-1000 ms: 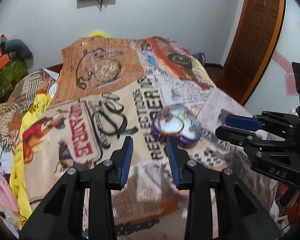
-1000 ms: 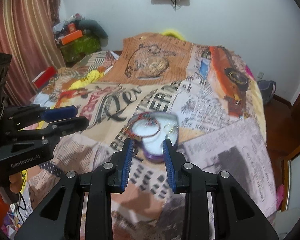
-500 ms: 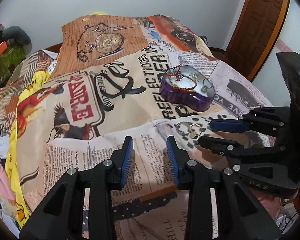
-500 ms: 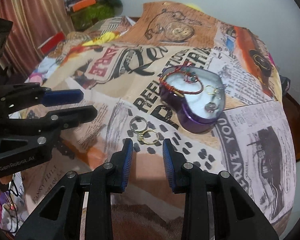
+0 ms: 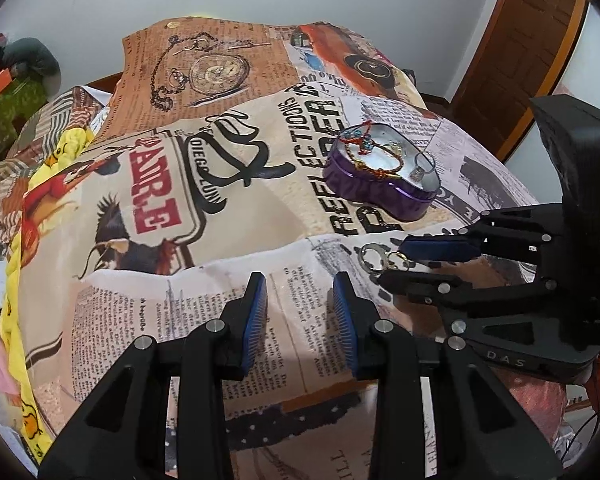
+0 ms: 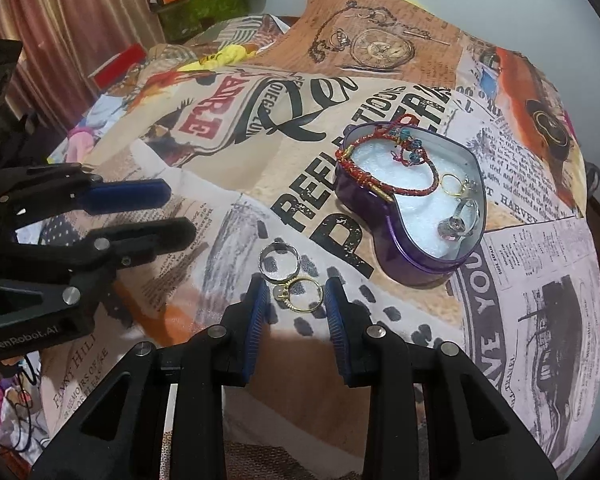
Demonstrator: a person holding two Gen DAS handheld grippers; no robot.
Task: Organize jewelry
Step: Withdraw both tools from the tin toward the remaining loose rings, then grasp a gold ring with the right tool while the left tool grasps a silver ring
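Two black tongs with blue pads hover low over a bed covered in a newspaper-print blanket (image 6: 204,216). The right tongs (image 6: 296,300) are open, tilted down, straddling a thin gold ring (image 6: 302,294) that touches a silver ring (image 6: 279,261) just beyond it. The left tongs (image 5: 300,308) are open and hold nothing. Farther right sits a purple heart-shaped tin (image 6: 384,236) holding a red braided bracelet (image 6: 384,184) and more rings.

Gold ring (image 6: 301,294) between open gripper (image 6: 296,300) fingers
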